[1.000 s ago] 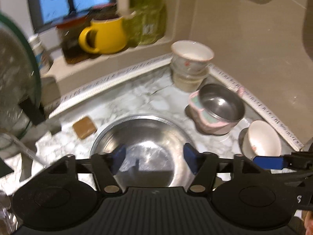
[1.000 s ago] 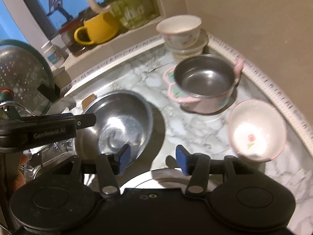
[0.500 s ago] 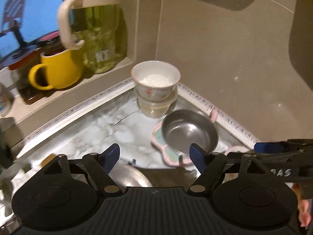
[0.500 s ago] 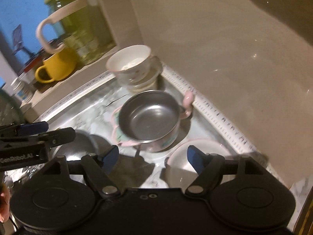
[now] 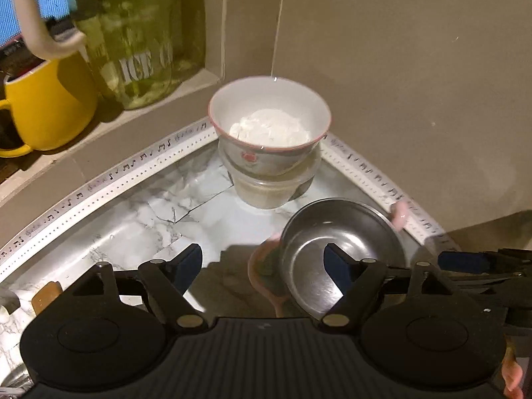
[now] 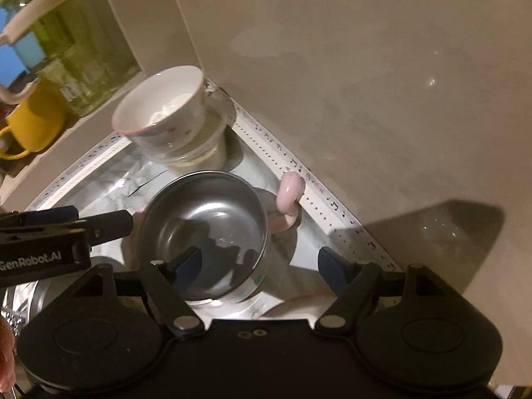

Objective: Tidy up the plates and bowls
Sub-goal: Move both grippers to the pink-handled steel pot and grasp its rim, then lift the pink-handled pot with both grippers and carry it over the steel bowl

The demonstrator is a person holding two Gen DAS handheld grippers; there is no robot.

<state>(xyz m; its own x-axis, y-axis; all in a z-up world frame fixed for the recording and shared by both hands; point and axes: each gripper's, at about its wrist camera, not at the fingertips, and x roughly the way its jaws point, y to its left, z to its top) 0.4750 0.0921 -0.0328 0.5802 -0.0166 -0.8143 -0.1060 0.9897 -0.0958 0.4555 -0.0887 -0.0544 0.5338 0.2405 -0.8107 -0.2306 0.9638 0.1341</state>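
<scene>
A white bowl with a pink rim point(image 5: 269, 123) sits stacked in a clear bowl point(image 5: 272, 189) in the counter's back corner; it also shows in the right wrist view point(image 6: 163, 106). In front of it stands a steel bowl with pink handles point(image 5: 335, 242), also in the right wrist view point(image 6: 206, 226). My left gripper point(image 5: 264, 262) is open and empty above the counter, its right finger over the steel bowl. My right gripper point(image 6: 257, 264) is open and empty, its left finger over the steel bowl's rim. The left gripper's fingers point(image 6: 99, 222) show at the left of the right wrist view.
A yellow mug point(image 5: 43, 106) and a green glass pitcher point(image 5: 139, 33) stand on the window ledge at the back left. Beige walls point(image 6: 365, 83) close the corner. A large steel bowl's rim point(image 6: 40, 296) shows at lower left. The marble counter point(image 5: 133, 219) lies below.
Both grippers have moved forward and to the right toward the back corner. The large steel bowl and the small white bowl on the right have dropped out of view. Both grippers stay open.
</scene>
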